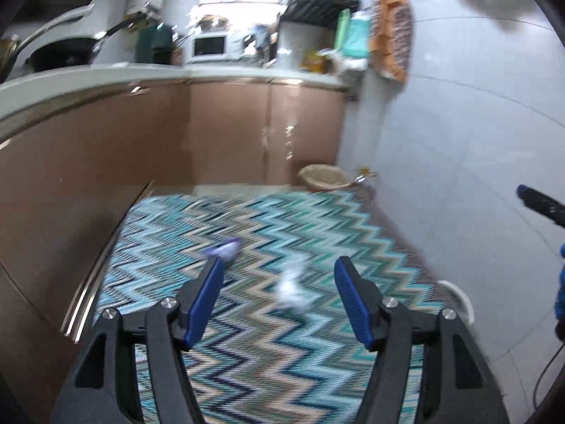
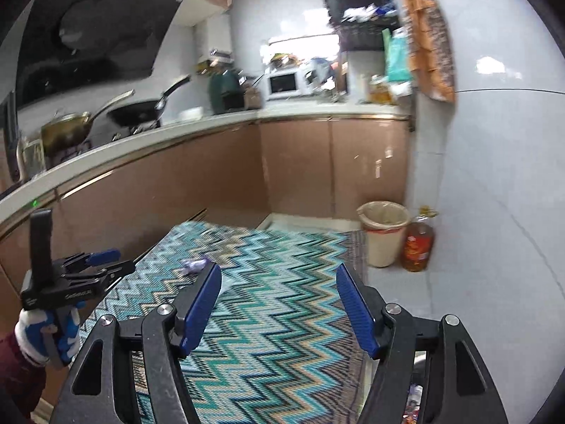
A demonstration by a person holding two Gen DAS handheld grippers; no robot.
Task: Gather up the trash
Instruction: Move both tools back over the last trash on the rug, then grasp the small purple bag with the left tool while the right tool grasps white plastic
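Note:
A crumpled white tissue [image 1: 292, 288] lies on the zigzag rug [image 1: 268, 233], between and just beyond my open left gripper [image 1: 279, 268]. A purple-white wrapper [image 1: 226, 249] lies on the rug by the left fingertip; it also shows in the right wrist view [image 2: 194, 265]. My right gripper [image 2: 279, 272] is open and empty above the rug [image 2: 268, 282]. The left gripper also shows in the right wrist view [image 2: 102, 261], low at the left, open. A beige trash bin [image 2: 383, 233] with a liner stands in the far corner; it also shows in the left wrist view [image 1: 323, 176].
Brown cabinets [image 2: 176, 190] run along the left and far side under a white counter with pans [image 2: 137, 113] and a microwave [image 2: 282, 83]. An oil bottle [image 2: 418, 243] stands beside the bin. A white tiled wall [image 2: 494, 176] is on the right.

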